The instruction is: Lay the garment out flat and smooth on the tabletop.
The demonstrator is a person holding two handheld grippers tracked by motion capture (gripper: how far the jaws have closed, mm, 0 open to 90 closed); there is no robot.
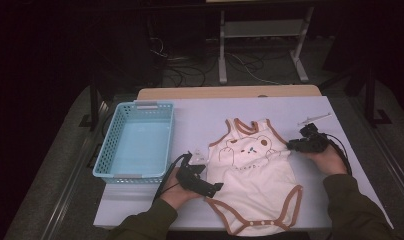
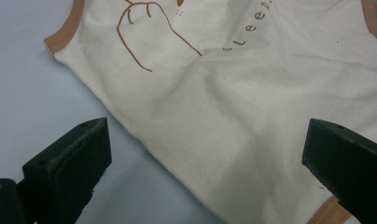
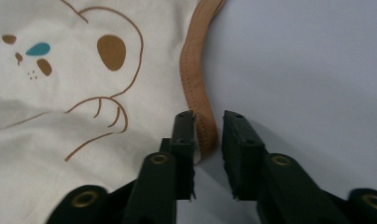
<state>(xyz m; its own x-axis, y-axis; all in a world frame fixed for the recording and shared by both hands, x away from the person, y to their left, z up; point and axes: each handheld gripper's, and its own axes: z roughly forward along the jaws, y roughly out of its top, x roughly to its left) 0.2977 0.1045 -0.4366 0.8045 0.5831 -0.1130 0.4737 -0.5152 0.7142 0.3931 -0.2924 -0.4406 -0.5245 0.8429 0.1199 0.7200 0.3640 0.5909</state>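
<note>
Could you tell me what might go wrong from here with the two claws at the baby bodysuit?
The right claw has only the thin brown armhole trim between its narrowly parted jaws, so the edge may slip out when pulled. The left claw is wide open over the side hem of the bodysuit; closing there could bunch the fabric or miss the edge.

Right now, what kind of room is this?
Probably a lab or workshop set up for recording, not a home: a white table with a baby bodysuit and blue basket, loose cables on the dark floor, and metal stands behind.
</note>
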